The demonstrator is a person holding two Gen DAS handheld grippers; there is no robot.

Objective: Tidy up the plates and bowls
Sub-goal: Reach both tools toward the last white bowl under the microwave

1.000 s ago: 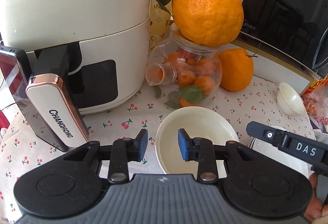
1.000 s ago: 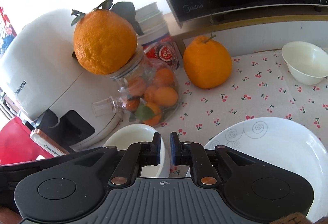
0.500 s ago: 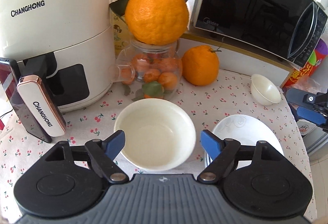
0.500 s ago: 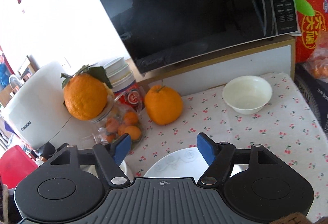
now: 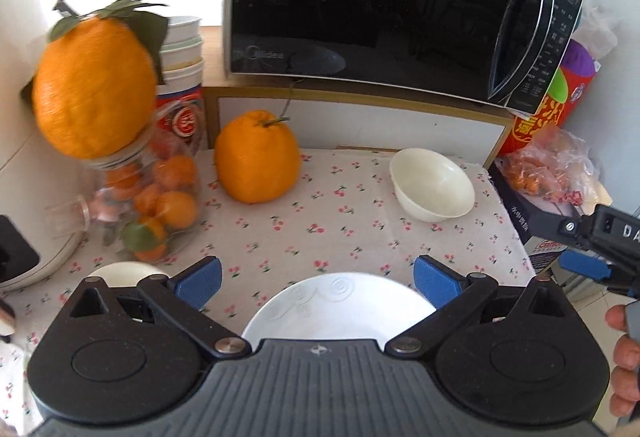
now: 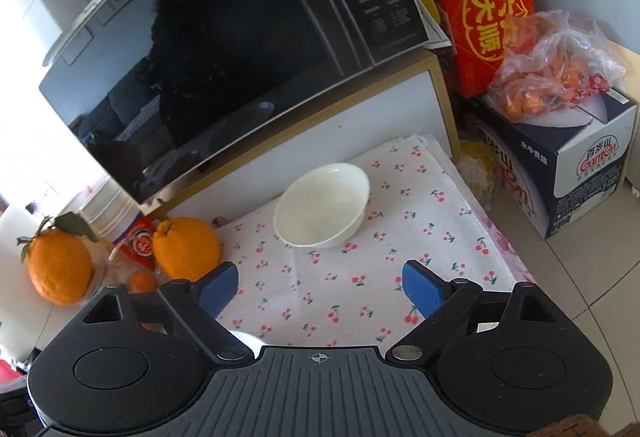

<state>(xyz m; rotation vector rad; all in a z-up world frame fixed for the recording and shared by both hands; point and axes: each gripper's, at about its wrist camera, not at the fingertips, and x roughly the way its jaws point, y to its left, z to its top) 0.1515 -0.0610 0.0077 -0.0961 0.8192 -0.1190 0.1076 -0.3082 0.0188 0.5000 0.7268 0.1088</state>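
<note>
White china sits nearest us: the plate (image 5: 336, 311) lies just under the left gripper (image 5: 318, 283), whose jaws are spread wide and hold nothing. Off to its left, half hidden by the gripper body, we see the rim of a bowl (image 5: 120, 273) on the cherry-print cloth (image 5: 320, 225). Further back, the small bowl (image 6: 322, 205) rests alone near the microwave (image 6: 224, 49), straight ahead of the right gripper (image 6: 320, 287), which is also spread and empty.

We judge that we are between grasps, lining up on the small bowl. Next we need to carry the right gripper forward and close on its rim, then bring it to the other dishes.

Half a second ago the left gripper framed the larger bowl; now it has swung right over the plate, and the right gripper has moved closer to the small bowl.
</note>
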